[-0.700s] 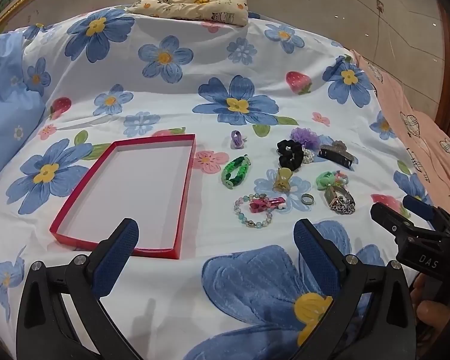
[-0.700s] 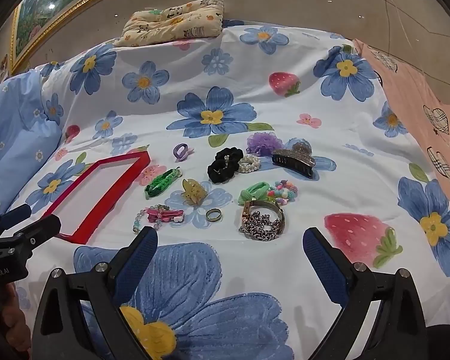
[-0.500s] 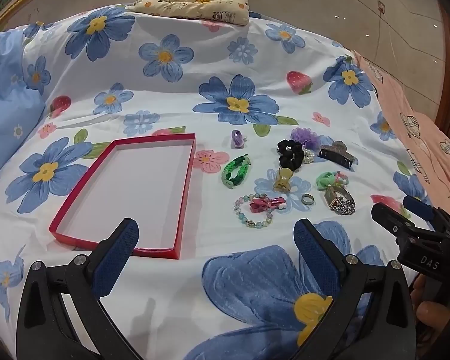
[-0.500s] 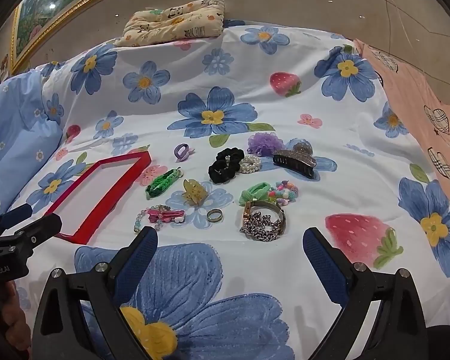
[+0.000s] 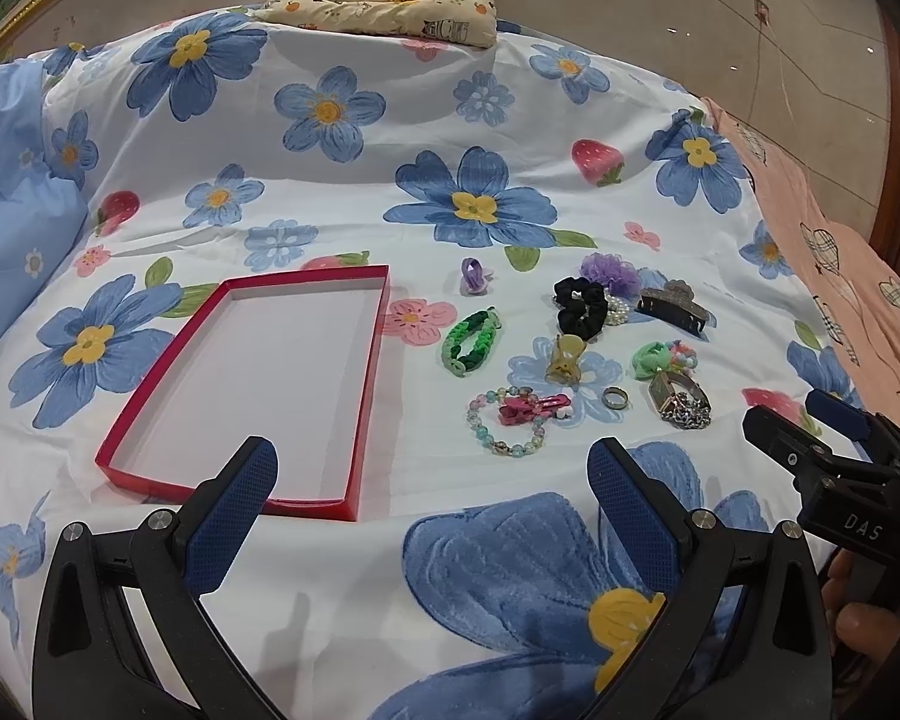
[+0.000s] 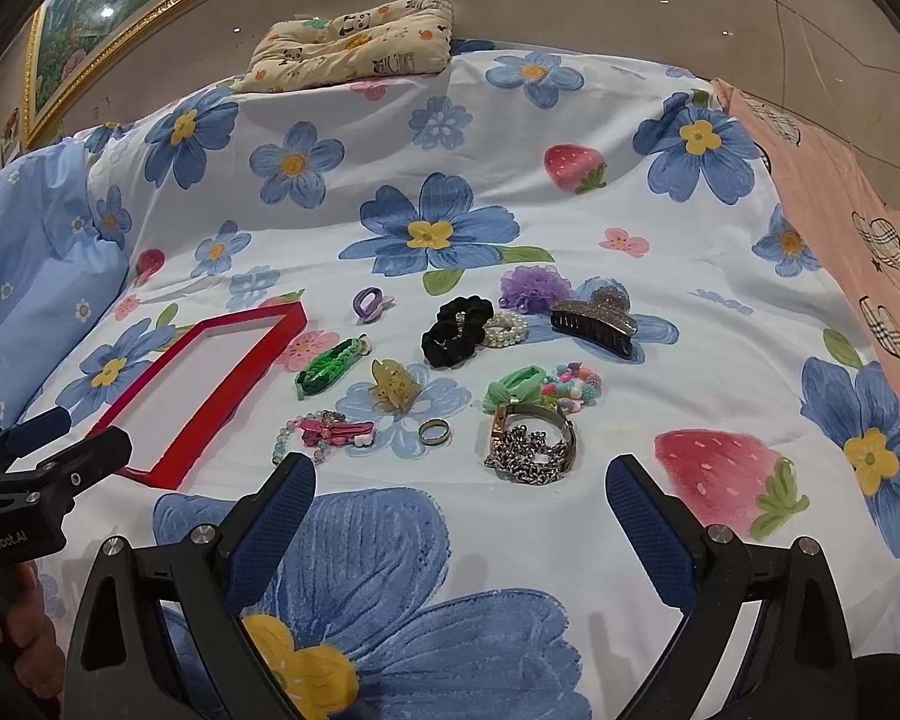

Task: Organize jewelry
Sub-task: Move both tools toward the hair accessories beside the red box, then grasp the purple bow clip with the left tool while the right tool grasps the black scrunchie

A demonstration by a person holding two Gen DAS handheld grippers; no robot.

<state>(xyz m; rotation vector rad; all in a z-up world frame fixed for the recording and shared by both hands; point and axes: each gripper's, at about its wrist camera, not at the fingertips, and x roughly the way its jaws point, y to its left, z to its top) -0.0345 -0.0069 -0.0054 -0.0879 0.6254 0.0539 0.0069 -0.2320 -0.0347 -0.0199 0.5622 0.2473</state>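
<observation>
Jewelry (image 6: 498, 372) scattered mid-bed, right of tray (image 5: 168, 450). 2 grippers, left (image 5: 429, 480) and right (image 6: 459, 492), hover wide apart, holding nothing.

The right hand-held gripper (image 6: 459, 489) has eased slightly nearer the chain bracelet (image 6: 531, 441); nothing on the bed has shifted.

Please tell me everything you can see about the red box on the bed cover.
The shallow red rectangular cardboard tray lies flat on the flowered white bed cover, left of the scattered jewelry. It has low red walls and a plain white inside that looks like paper. Nothing lies in it. It appears whole and undamaged. Only the cover touches it; the open left gripper hovers near its front edge, one fingertip overlapping that edge in the left wrist view.
</observation>
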